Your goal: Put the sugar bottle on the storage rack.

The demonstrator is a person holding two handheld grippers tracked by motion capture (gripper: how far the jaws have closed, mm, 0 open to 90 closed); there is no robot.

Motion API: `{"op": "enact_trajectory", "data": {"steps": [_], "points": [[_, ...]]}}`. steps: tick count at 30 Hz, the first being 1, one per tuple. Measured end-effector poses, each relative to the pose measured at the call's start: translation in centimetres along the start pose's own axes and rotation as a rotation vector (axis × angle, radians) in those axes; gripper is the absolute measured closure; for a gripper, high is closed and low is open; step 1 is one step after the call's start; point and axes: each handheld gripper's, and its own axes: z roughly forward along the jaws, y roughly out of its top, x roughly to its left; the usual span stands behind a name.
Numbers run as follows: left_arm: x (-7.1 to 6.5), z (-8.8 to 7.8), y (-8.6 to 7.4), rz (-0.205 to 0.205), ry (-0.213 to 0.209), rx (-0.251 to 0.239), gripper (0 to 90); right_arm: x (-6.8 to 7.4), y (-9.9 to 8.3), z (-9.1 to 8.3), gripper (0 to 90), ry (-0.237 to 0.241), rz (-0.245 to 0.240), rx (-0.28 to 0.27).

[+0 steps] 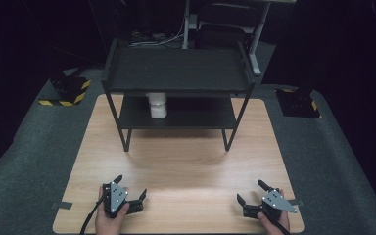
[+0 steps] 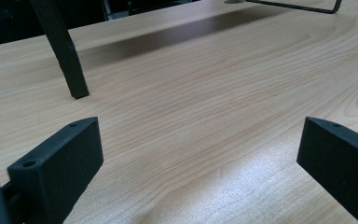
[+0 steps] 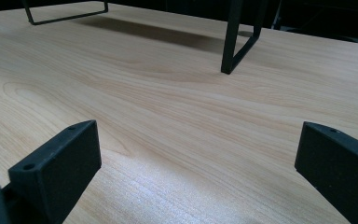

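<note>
A black two-tier metal shelf rack [image 1: 176,68] stands at the far half of the wooden table [image 1: 186,166]. On its lower shelf sits a white cup-like container [image 1: 157,105], partly hidden under the top shelf. My left gripper [image 1: 130,188] rests near the table's front left edge, held by a hand, jaws wide apart with nothing between them. My right gripper [image 1: 251,192] rests at the front right, also open and empty. In the left gripper view a rack leg [image 2: 65,51] stands ahead on the left; in the right gripper view another rack leg [image 3: 230,39] stands ahead.
Grey carpet [image 1: 24,161] surrounds the table. Black floor blocks with yellow hazard stripes sit at the back left [image 1: 68,90] and back right [image 1: 298,103]. Bare wood lies between the grippers and the rack. Small tape tabs mark the table's front corners [image 1: 61,205].
</note>
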Motion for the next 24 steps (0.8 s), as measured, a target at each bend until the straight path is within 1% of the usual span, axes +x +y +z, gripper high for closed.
{"op": "enact_trajectory", "data": {"steps": [5, 9, 10, 14, 15, 16, 18, 19, 20, 21, 22, 23, 24], "points": [[0.0, 0.0, 0.1, -0.001, -0.002, 0.005, 0.6, 0.0, 0.0, 0.0, 0.1, -0.001, 0.003, -0.003], [0.0, 0.0, 0.1, 0.010, -0.007, 0.007, 0.6, -0.1, 0.0, 0.0, 0.1, 0.002, 0.003, -0.001], [-0.1, 0.0, 0.1, 0.023, -0.007, 0.004, 0.5, -0.1, 0.0, 0.0, 0.1, 0.004, 0.004, 0.000], [-0.2, -0.1, 0.0, 0.029, -0.011, 0.000, 0.6, -0.2, 0.1, 0.1, 0.1, 0.007, 0.007, 0.002], [-0.2, -0.1, 0.0, 0.036, -0.011, 0.001, 0.6, -0.2, 0.1, 0.1, 0.1, 0.007, 0.007, 0.003], [-0.3, 0.0, 0.3, 0.050, -0.011, 0.014, 0.6, -0.2, 0.1, 0.1, 0.1, 0.008, 0.006, 0.002], [-0.4, 0.0, 0.3, 0.058, -0.007, 0.018, 0.6, -0.2, 0.0, 0.1, 0.1, 0.010, 0.003, -0.001], [-1.0, 0.1, 0.4, 0.090, 0.010, 0.021, 0.6, -0.2, -0.1, 0.0, 0.1, 0.012, 0.002, -0.006], [-1.0, 0.1, 0.4, 0.090, 0.010, 0.021, 0.5, -0.3, -0.2, 0.0, 0.1, 0.014, 0.004, -0.010], [-1.2, 0.2, 0.6, 0.112, 0.011, 0.031, 0.7, -0.3, -0.3, -0.1, 0.1, 0.017, 0.010, -0.015], [-1.6, 0.4, 0.8, 0.134, 0.023, 0.038, 0.7, -0.3, -0.3, -0.1, 0.1, 0.017, 0.010, -0.015], [-2.0, 0.6, 0.8, 0.149, 0.037, 0.037, 0.8, -0.4, -0.4, -0.1, 0.1, 0.019, 0.010, -0.020], [-2.2, 0.8, 0.9, 0.155, 0.043, 0.037, 0.7, -0.5, -0.5, -0.2, 0.1, 0.023, 0.014, -0.024]]}}
